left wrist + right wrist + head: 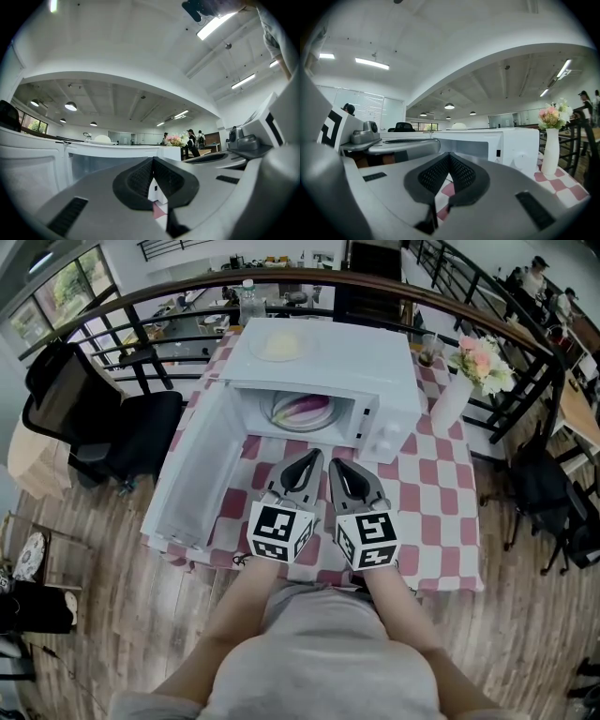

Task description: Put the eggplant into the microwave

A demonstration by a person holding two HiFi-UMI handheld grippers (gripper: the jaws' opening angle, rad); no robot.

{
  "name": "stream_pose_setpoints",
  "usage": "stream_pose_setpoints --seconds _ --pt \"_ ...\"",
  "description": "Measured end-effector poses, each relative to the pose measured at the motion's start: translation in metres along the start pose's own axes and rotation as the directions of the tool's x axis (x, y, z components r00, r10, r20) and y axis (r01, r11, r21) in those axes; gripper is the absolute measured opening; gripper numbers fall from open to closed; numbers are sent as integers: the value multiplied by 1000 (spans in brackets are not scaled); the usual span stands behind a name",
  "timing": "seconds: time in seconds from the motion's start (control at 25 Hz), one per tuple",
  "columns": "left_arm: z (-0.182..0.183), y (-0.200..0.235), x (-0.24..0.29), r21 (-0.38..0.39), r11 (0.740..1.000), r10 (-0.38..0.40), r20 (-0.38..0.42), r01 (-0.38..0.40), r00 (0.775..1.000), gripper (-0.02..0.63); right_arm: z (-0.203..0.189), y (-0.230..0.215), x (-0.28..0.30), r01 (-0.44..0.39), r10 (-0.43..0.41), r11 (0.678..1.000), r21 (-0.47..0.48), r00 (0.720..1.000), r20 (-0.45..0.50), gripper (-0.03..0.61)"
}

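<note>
The eggplant (306,410) is lying on a plate (281,414) inside the microwave (361,362), purple skin showing through the opening. The microwave door (192,470) is hanging wide open, swung out to the left over the checkered tablecloth (433,521). Both grippers are hovering side by side just in front of the opening, pointing level at it and apart from the eggplant. The left gripper (312,457) is showing its jaws pressed together with nothing between them. The right gripper (336,465) is doing the same, pads meeting at the tips and empty. A second plate (279,345) is sitting on the microwave's top, and a white vase (451,399) of flowers is standing beside it on the right.
</note>
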State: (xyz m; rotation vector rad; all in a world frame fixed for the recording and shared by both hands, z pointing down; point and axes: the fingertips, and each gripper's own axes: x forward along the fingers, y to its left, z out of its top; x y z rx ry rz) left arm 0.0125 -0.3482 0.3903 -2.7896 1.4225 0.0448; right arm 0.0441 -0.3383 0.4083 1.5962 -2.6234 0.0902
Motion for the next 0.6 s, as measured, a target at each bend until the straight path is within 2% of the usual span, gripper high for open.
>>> stream_pose_setpoints --seconds 0.6 --pt "-3 -5 -3 -7 1000 5 -11 -6 1000 5 3 -1 -7 0 0 1000 -6 1000 20 24"
